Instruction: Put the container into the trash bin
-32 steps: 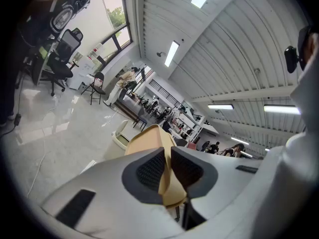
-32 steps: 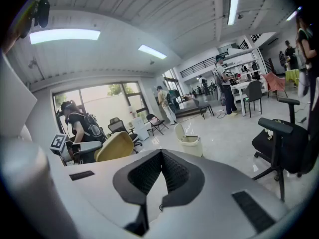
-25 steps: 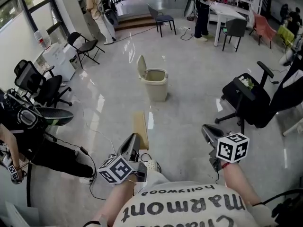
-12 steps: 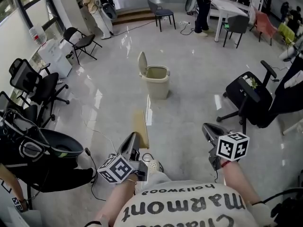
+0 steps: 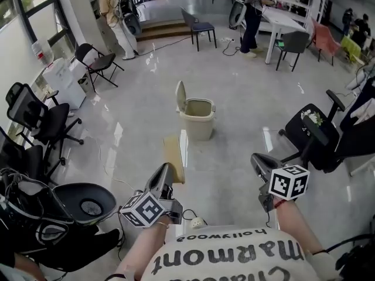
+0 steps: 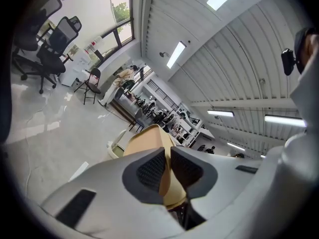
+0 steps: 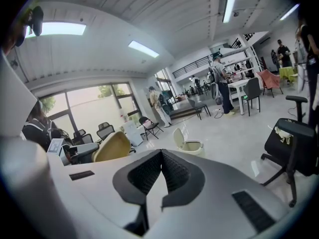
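A flat tan container (image 5: 173,157) sticks forward from my left gripper (image 5: 166,172), whose jaws are shut on its near end. In the left gripper view the container (image 6: 148,140) rises between the pads, and the beige trash bin (image 6: 115,145) shows small beyond it. The trash bin (image 5: 198,117) stands on the floor ahead with its lid (image 5: 181,96) flipped up. My right gripper (image 5: 258,162) is held level on the right, shut with nothing in it. In the right gripper view the jaws meet at the gripper (image 7: 161,156), with the trash bin (image 7: 189,145) and the container (image 7: 112,147) beyond.
Black office chairs stand at the left (image 5: 34,113) and right (image 5: 317,134). A round black chair seat (image 5: 85,201) is close on my left. A folding chair (image 5: 97,63), a white table (image 5: 282,20) and people stand further back. A cable (image 5: 114,163) lies on the floor.
The view has moved forward: the trash bin sits lower and nearer in the head view, and the left chairs have slid back. Both grippers keep their hold and pose.
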A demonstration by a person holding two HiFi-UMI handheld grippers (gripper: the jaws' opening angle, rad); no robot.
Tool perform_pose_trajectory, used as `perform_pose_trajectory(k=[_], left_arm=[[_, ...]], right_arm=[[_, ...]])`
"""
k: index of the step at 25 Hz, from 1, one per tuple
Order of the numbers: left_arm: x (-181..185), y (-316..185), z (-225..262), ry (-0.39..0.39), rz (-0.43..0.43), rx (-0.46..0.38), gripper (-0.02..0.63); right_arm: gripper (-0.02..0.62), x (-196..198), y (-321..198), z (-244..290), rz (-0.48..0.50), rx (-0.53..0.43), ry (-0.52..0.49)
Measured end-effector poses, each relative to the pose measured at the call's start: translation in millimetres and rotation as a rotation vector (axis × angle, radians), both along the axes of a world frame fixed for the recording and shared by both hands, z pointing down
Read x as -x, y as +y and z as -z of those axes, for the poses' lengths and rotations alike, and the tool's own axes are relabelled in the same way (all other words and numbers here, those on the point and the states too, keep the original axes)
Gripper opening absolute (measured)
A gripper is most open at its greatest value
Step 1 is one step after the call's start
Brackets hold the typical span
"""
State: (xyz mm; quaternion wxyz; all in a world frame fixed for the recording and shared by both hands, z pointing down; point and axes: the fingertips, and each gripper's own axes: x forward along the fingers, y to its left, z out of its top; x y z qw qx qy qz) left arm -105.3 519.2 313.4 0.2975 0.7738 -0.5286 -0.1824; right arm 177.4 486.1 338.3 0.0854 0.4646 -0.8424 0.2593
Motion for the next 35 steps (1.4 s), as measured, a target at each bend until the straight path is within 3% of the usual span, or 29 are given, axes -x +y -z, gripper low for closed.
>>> perform_pose_trajectory(k=[7, 13, 26, 35], left_arm=[[42.0, -49.0, 16.4, -0.037, -0.060, -0.032, 0.035], [59.9, -81.4, 10.5, -0.022, -0.092, -0.035, 0.035], [60.7, -124.2, -10.0, 0.007, -0.126, -0.019, 0.034], [55.5, -152.4, -14.5, -0.003, -0.092, 0.018, 0.034]], right_arm=[[0.002, 55.9, -42.7, 3.1, -0.012, -0.003, -0.002], [0.002, 73.0, -68.2, -3.2, -0.046, -0.007, -0.003], [0.003, 83.1, -107.0, -25.1, -0.053, 0.034, -0.011], [0.002, 92.4, -154.0, -34.6, 0.025, 0.069, -0.038]])
